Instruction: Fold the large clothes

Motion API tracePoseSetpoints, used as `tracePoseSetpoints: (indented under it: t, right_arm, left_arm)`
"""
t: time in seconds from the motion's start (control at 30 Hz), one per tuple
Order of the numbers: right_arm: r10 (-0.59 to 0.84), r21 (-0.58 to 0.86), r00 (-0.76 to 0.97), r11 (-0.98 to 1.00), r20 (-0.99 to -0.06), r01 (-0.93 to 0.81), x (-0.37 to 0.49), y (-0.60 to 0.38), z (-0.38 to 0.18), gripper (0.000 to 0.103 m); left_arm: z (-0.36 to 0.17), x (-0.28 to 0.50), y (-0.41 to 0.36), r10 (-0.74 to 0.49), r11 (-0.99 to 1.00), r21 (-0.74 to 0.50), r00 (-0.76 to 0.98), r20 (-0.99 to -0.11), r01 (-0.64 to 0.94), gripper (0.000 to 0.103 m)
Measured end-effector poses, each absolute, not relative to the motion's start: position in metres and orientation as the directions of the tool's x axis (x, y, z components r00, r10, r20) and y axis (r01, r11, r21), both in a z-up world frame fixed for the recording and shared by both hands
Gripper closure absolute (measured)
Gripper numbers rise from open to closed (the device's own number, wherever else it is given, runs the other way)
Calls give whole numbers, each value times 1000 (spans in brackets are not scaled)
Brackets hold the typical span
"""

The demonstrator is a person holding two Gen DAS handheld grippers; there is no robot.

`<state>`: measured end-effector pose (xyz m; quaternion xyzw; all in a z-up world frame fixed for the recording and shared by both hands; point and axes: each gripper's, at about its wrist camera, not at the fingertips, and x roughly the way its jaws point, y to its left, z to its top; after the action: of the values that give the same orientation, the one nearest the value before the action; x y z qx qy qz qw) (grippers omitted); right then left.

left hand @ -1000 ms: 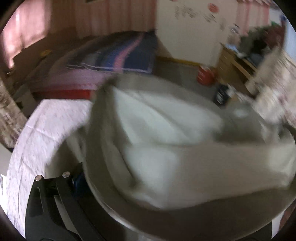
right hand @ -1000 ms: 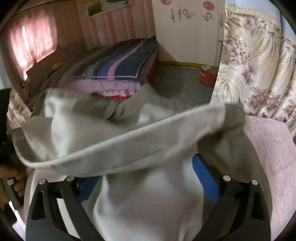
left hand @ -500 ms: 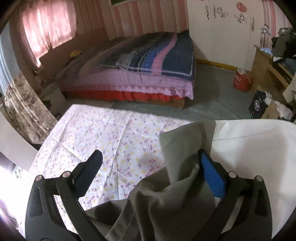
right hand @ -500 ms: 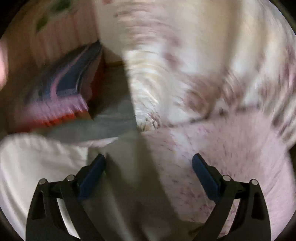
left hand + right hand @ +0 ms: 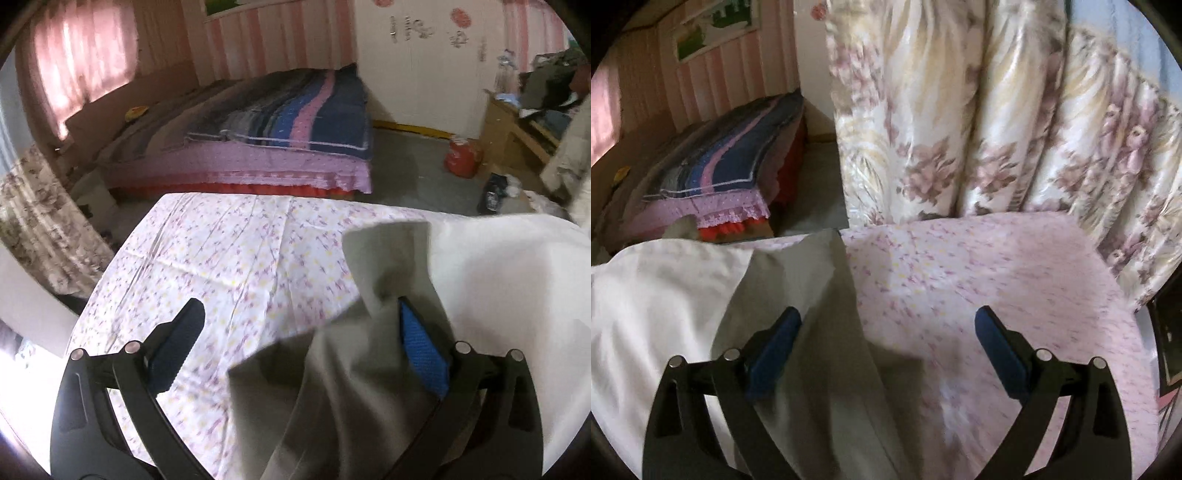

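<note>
Grey-and-white garment [image 5: 480, 295] is seen spread on the counter [image 5: 229, 258], which is covered by a floral cloth; a grey edge is folded over the white part. Both claws are held wide open with nothing gripped. The left claw [image 5: 301, 336] is set over the garment's grey fold, cloth lying against its right pad. The right claw [image 5: 888, 334] is placed above the garment's edge [image 5: 820, 295]. A bed [image 5: 266, 125] is visible beyond.

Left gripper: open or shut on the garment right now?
Open. The left gripper has its jaws wide apart; the garment drapes between them, unclamped.
</note>
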<state>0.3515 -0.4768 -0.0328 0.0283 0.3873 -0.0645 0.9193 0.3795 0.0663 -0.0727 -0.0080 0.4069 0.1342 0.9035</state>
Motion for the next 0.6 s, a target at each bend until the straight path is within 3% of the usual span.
tracePoseSetpoints:
  t: [0.3,0.43,0.6]
  right_arm:
    - [52,67,746,998,-664,-9,225,-448,19,6]
    - [129,127,742,990,-658,-60,181,-393,17,5]
    - [148,94,702,989,-697,-115,151,-334,-13,5]
  left_arm:
    - [-7,256,25,82,996,22,782,-618,-87,3]
    - [-8,214,-25,-32,995,-92,779,-627,-33,3]
    - [-41,187,-86,-43,998,-61,746,-664,4,3]
